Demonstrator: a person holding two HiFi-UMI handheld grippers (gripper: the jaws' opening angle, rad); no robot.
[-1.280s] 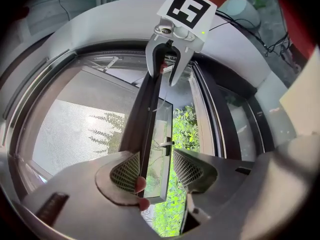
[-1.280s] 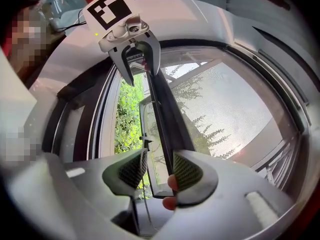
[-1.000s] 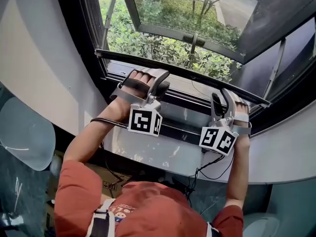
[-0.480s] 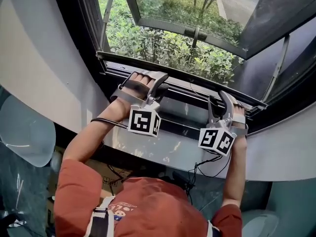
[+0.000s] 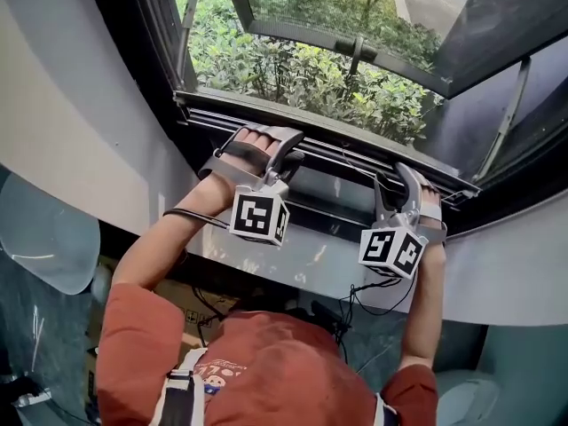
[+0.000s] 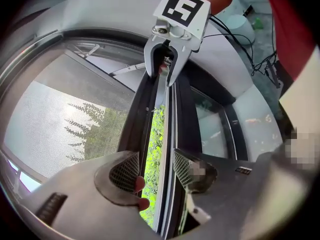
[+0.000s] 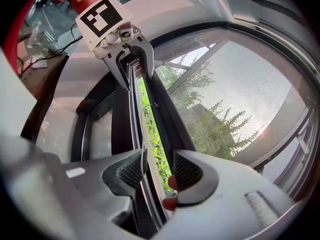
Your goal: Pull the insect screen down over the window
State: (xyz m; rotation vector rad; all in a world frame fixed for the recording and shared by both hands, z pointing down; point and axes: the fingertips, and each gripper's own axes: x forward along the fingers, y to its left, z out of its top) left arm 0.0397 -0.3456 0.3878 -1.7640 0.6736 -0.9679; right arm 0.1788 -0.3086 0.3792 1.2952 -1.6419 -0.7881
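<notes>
From the head view, my left gripper [image 5: 288, 153] and right gripper [image 5: 397, 185] both reach the bottom bar [image 5: 342, 143] of the insect screen. They sit well apart along it. The bar crosses just at both sets of tips, low in the window frame [image 5: 142, 78].

In the left gripper view the jaws stand wide apart and clamp nothing. The bar runs straight through between them, close to the pad on the mesh [image 6: 65, 119] side. Between the bar and the other pad I see a thin gap [image 6: 156, 134] of greenery and then the sill rail [image 6: 168, 134]. The screen looks nearly down, not yet seated.

The right gripper view mirrors that. Its jaws are equally wide and the bar passes between them on the mesh-side pad. Daylight shows beside the bar, so there is no pinch.

I judge the bar to be stiff, light and rather smooth, so a pad could slide on it. It probably runs in side tracks against a spring. The mesh is soft and would tear or pucker, so I'd keep the pads off it. I'd bear on the bar only, with both jaws straddling it and equal pressure from each, so it doesn't rack in its tracks.
</notes>
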